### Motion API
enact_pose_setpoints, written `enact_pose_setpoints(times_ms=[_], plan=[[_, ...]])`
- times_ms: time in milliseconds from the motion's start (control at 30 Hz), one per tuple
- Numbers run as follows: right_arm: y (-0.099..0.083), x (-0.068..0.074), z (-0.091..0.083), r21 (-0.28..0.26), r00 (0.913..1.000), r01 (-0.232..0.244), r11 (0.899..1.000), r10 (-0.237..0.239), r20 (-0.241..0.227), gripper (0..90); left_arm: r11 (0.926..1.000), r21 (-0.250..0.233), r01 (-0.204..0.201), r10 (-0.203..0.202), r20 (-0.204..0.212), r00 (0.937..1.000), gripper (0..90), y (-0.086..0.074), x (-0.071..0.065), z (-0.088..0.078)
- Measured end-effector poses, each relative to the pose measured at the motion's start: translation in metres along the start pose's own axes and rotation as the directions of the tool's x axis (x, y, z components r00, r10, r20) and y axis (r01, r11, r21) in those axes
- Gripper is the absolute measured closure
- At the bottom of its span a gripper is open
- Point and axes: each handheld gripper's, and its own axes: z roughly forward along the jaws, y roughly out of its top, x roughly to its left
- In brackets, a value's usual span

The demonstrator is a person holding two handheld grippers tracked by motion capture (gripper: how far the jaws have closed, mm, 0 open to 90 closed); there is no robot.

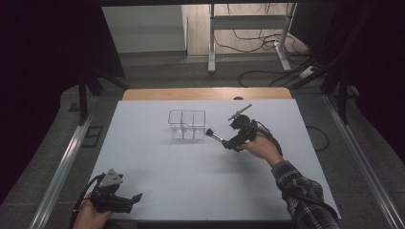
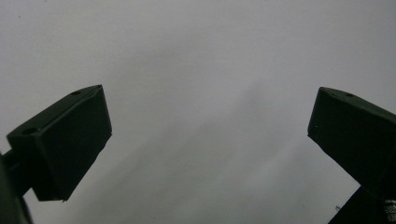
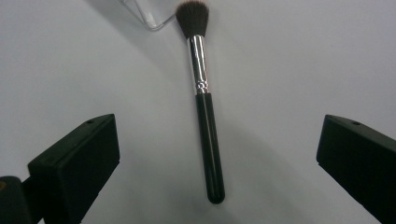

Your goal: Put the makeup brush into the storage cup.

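A makeup brush (image 3: 206, 116) with a black handle, silver ferrule and dark bristles lies flat on the white table; in the high view the brush (image 1: 213, 135) points its bristles toward a clear plastic organizer (image 1: 186, 124). My right gripper (image 1: 232, 143) hovers over the handle end, jaws wide open on either side of the brush (image 3: 217, 163) without touching it. At the near left corner my left gripper (image 1: 131, 200) rests low, open, with nothing but bare table between its jaws (image 2: 205, 154).
The clear organizer has several compartments and stands mid-table; one corner of the organizer (image 3: 149, 18) shows beside the bristles. A wooden strip (image 1: 205, 93) edges the table's far side. Cables and a desk frame (image 1: 248, 28) lie on the floor beyond.
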Motion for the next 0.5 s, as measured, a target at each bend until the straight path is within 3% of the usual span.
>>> enact_pose_setpoints(times_ms=[500], plan=[[0.012, 0.006, 0.009, 0.022, 0.9996, 0.027, 0.999, -0.027, -0.001, 0.0, 1.0000, 0.001, -0.005, 0.005, 0.000, 1.0000, 0.1, 0.000, 0.000, 0.000]])
